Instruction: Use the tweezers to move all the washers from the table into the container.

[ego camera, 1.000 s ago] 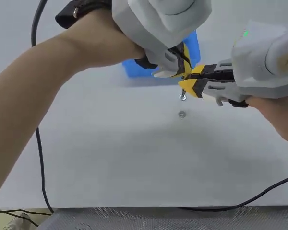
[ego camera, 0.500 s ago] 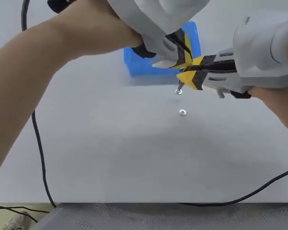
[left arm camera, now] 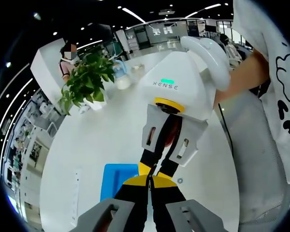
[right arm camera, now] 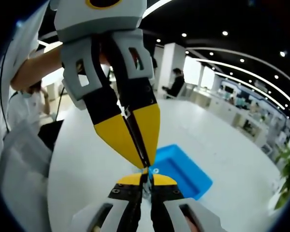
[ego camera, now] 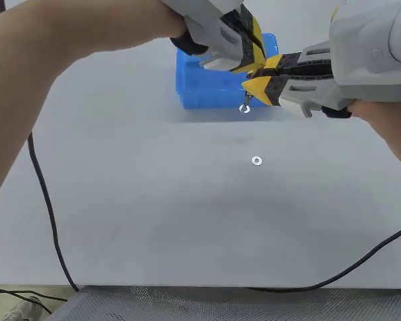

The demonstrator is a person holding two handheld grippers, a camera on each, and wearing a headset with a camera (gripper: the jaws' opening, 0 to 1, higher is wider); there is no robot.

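Mostly hidden tweezers sit clamped by left tool and right tool; washer dangles at tip.

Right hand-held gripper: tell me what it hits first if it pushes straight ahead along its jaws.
The left hand-held gripper: its yellow tips face the right hand-held gripper head-on, seemingly almost touching, both closed on the tweezers. The blue bin lies further off.
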